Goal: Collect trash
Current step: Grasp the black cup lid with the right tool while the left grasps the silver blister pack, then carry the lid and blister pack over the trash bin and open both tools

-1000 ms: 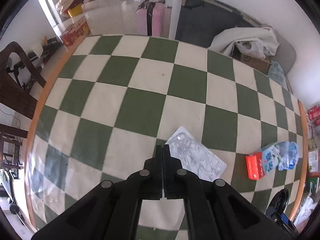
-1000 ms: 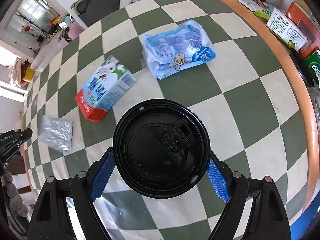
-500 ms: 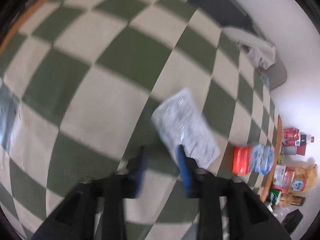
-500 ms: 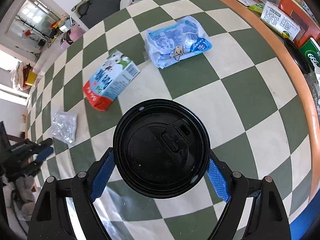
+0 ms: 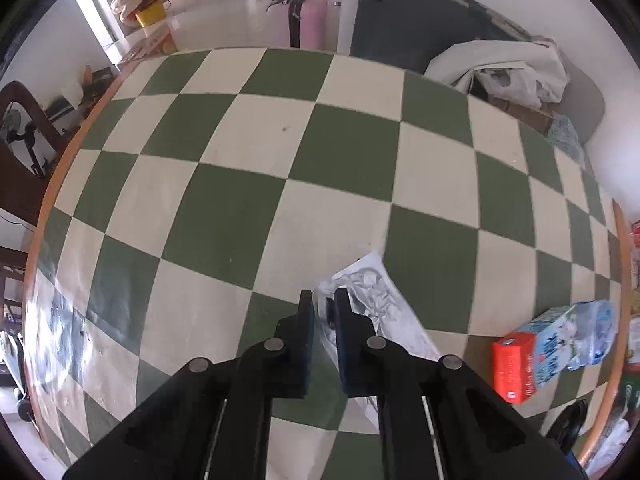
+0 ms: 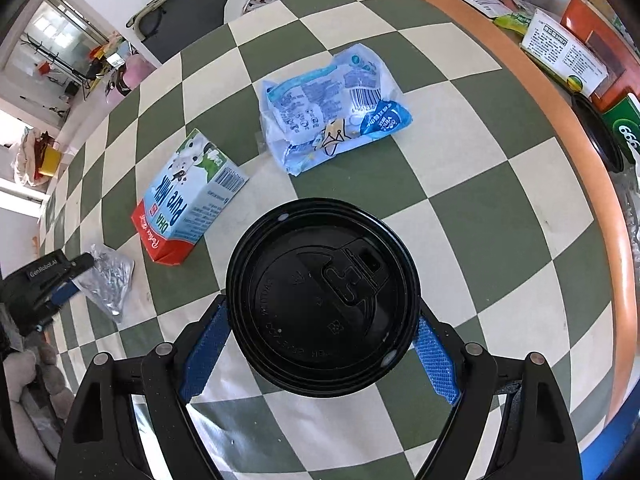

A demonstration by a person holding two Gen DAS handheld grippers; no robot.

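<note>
My left gripper [image 5: 320, 304] is shut on the edge of a crumpled silver foil wrapper [image 5: 376, 304] lying on the green-and-cream checked table [image 5: 240, 208]. The right wrist view shows the same wrapper [image 6: 110, 280] in the left gripper [image 6: 80, 268] at far left. My right gripper [image 6: 320, 344] is shut on a cup with a black lid [image 6: 320, 292], held above the table. A red and blue milk carton [image 6: 188, 208] lies on its side, and a blue plastic snack bag [image 6: 332, 108] lies beyond it. The carton also shows in the left wrist view [image 5: 536, 356].
The table's orange rim [image 6: 560, 104] curves along the right. Boxes and packets [image 6: 568, 48] and a black lid [image 6: 596, 132] sit past the rim. A dark cot with white cloth [image 5: 500, 68] stands beyond the table's far edge. A wooden chair [image 5: 16, 152] stands left.
The left gripper opened, swung down over the foil wrapper and closed on its edge. The right gripper has risen slightly with the cup still held.
</note>
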